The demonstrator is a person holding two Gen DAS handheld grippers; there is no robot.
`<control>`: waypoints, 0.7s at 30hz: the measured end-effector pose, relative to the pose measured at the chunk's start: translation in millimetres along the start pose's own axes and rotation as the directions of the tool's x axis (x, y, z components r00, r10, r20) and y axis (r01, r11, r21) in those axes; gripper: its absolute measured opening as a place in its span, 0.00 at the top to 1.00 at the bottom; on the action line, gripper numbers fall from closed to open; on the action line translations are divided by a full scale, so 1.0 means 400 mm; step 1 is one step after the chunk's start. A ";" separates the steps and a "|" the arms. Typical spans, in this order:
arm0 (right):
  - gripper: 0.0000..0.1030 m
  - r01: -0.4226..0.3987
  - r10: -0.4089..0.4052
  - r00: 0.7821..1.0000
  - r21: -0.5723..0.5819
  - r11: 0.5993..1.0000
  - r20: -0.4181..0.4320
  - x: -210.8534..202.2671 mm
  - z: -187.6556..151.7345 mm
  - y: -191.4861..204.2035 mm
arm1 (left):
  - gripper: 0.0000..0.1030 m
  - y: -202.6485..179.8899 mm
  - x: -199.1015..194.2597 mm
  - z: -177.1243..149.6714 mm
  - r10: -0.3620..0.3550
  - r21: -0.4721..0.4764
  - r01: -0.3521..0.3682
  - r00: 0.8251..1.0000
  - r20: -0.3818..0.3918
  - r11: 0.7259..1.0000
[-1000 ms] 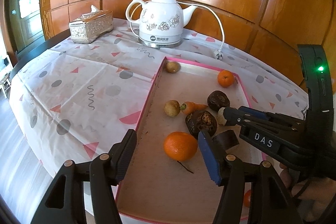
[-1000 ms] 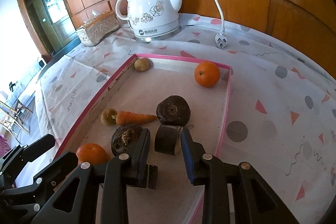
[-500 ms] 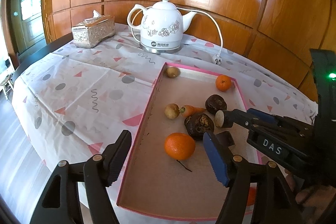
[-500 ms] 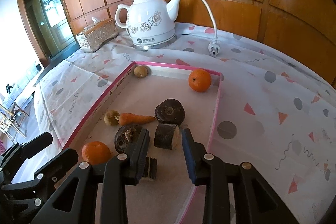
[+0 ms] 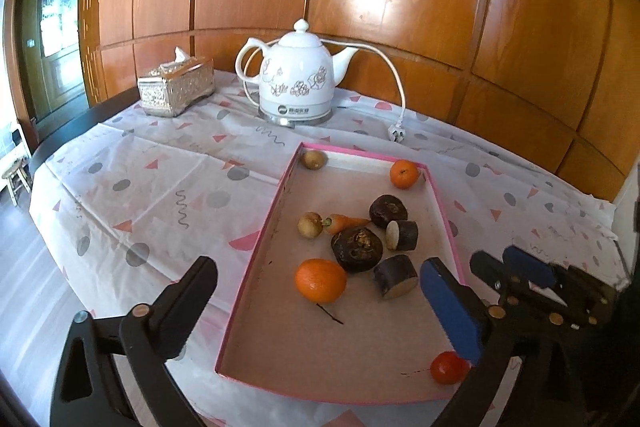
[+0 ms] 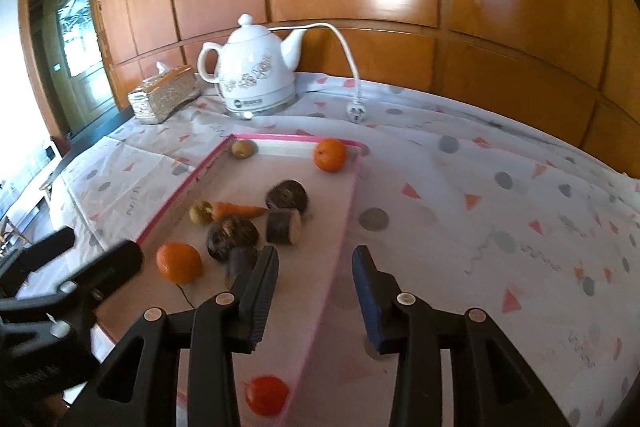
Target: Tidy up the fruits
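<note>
- Left hand-held gripper point(image 5: 316, 291): jaws just opened wide, grasping nothing; the round orange tangerine point(image 5: 320, 280) lies released between them in the shallow pink-rimmed cardboard tray point(image 5: 256, 259).
- Right hand-held gripper point(image 6: 316, 275): jaws just parted, empty, above the tray's right rim.
- Dark cut root piece point(image 6: 283, 225) lies ahead, apart from its fingertips.
- Small red tomato point(image 6: 267, 395) sits beneath it, near corner.

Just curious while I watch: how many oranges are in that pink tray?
2: one orange in the tray's far right corner, another orange nearer, by the left wall. None seems hidden.
</note>
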State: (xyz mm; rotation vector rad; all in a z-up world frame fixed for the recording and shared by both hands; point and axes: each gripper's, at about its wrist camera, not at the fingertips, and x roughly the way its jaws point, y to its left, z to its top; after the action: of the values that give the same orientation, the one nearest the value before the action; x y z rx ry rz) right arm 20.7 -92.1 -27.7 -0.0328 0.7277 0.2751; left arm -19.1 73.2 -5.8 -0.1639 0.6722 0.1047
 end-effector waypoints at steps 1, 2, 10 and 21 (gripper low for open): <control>0.62 0.002 -0.002 1.000 0.007 1.000 -0.002 -0.002 -0.005 -0.005 | 0.00 -0.002 -0.004 0.001 0.010 0.004 -0.010 1.000 0.003 1.000; 0.62 0.006 -0.006 1.000 0.012 1.000 -0.005 -0.005 -0.010 -0.011 | 0.00 -0.004 -0.007 0.001 0.017 0.007 -0.017 1.000 0.004 1.000; 0.62 0.009 -0.009 1.000 0.017 1.000 0.002 -0.019 -0.027 -0.016 | 0.00 -0.011 -0.022 0.002 0.056 0.018 -0.056 0.998 0.015 0.998; 0.62 0.000 0.000 1.000 0.005 1.000 0.000 -0.023 -0.027 -0.003 | 0.00 -0.014 -0.034 0.007 0.072 0.024 -0.072 0.997 0.039 0.997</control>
State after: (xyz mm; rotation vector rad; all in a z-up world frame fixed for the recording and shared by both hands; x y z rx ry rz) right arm 7.3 -96.9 -29.7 -0.0284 0.7280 0.2735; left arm -27.2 67.6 5.5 -0.1130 0.6416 0.1680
